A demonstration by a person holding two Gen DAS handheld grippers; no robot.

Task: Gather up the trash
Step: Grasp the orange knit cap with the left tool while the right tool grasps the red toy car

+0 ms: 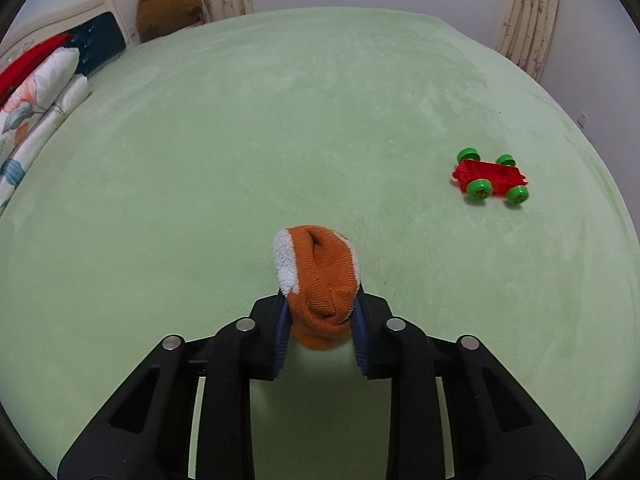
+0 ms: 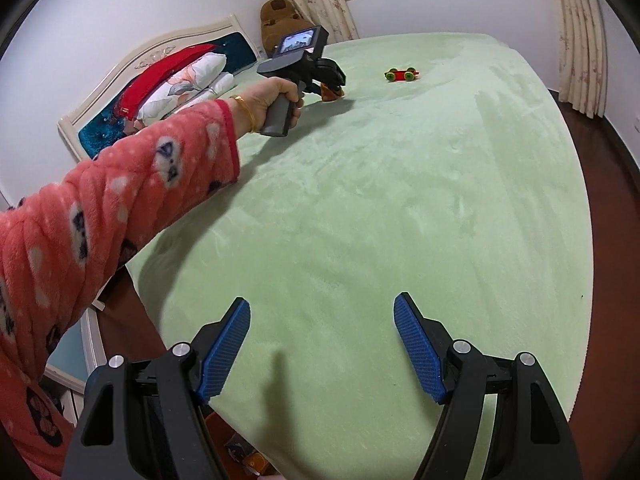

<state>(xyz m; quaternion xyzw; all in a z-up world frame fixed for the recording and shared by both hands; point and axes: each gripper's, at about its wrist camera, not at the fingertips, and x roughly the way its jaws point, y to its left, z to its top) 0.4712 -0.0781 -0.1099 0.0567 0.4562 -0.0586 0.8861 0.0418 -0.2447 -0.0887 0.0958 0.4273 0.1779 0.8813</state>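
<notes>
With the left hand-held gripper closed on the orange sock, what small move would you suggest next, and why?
Probably lift the left hand-held gripper straight up. Its blue pads already pinch the orange sock, which still sits low against the green bedspread; raising it should free it for carrying away. The right hand-held gripper is open and holds nothing, and the toy car lies well off to the side.

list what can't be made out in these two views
- Sock: its lower end is pinched between the left gripper pads, left wrist view; in the right wrist view the gripper hides most of it.
- Toy car: too small for detail in the right wrist view.
- Plush toy: partly behind the bed edge, left wrist view.
- Floor items beneath the right gripper: cut off by its fingers and the bottom edge.
</notes>
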